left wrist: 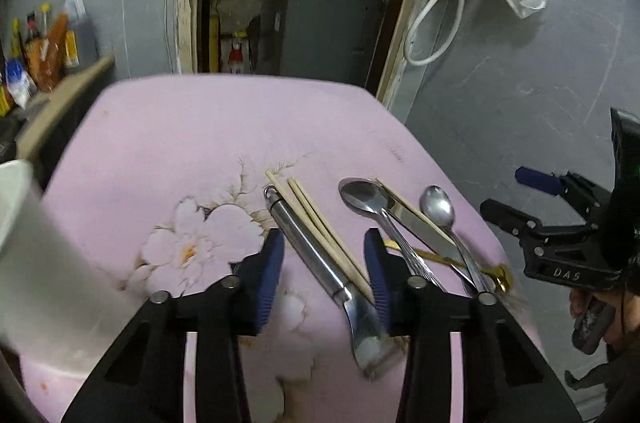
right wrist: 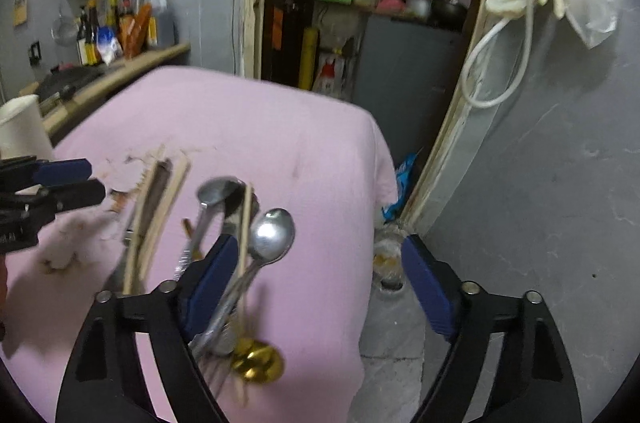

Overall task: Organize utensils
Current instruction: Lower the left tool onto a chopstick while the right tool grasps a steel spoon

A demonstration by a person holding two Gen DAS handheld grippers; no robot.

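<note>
Several utensils lie on a pink flowered tablecloth (left wrist: 180, 143). A steel peeler (left wrist: 308, 243) and a pair of wooden chopsticks (left wrist: 320, 223) lie between the jaws of my left gripper (left wrist: 324, 279), whose pads stand apart from them, open. To the right are a large spoon (left wrist: 360, 195), a table knife (left wrist: 424, 227), a small spoon (left wrist: 438, 207) and a gold spoon (left wrist: 500, 277). My right gripper (right wrist: 320, 283) is open at the table's right edge. The small spoon (right wrist: 272, 231) and gold spoon (right wrist: 256, 363) lie just inside its left finger (right wrist: 212, 279).
A white cup (left wrist: 24, 223) stands at the table's left. Bottles (right wrist: 120, 23) line a counter behind it. The table's right edge (right wrist: 376, 183) drops to a grey floor. A doorway with a grey cabinet (left wrist: 320, 31) lies beyond, and a hose (left wrist: 432, 23) hangs on the wall.
</note>
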